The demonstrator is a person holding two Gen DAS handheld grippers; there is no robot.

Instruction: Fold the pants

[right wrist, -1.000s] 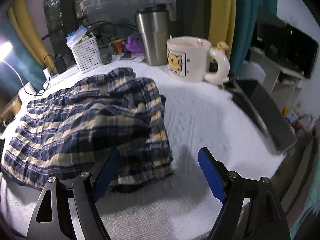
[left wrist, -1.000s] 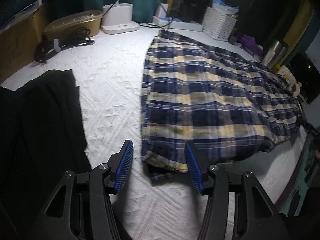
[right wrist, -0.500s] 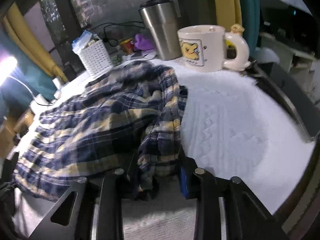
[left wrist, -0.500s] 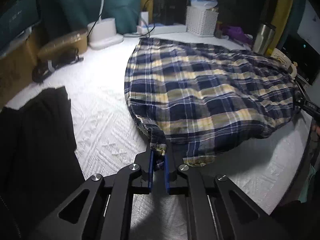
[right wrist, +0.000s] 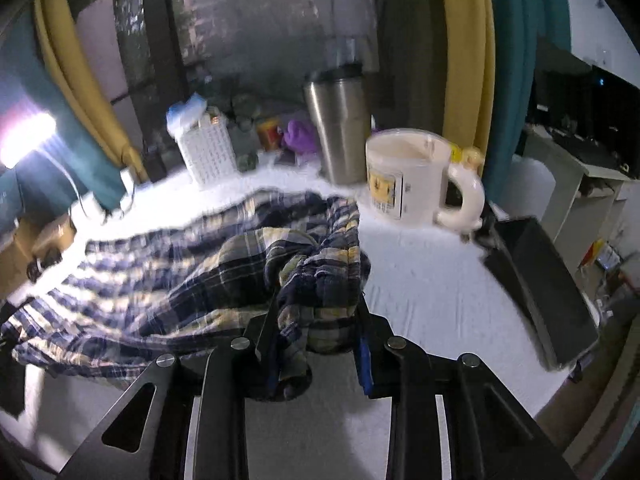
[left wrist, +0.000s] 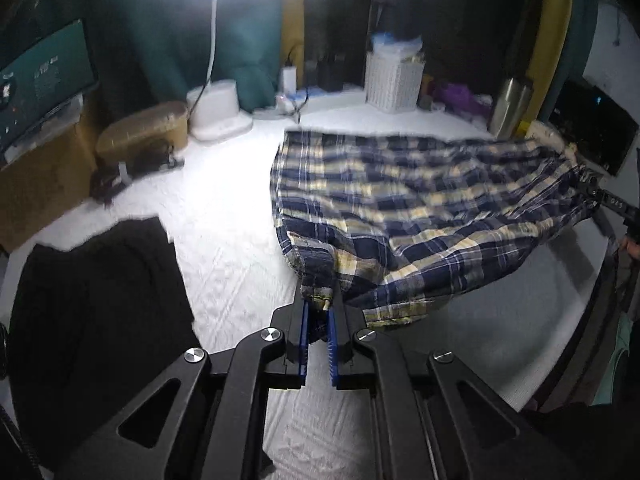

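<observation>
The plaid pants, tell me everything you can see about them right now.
The plaid pants are a thin woven cloth checked in navy, cream and yellow, spread across the white textured cover. The left gripper is shut on a hemmed corner at one end. The right gripper is shut on a bunched, gathered end. The near edge hangs lifted between the two grips, casting a shadow below, while the far side seems to rest on the cover. The cloth looks blurred.

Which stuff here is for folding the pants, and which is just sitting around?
For the job:
plaid pants
left gripper, shut on one end
right gripper, shut on the other end

Just lying about:
black garment
cream mug
steel tumbler
white basket
</observation>
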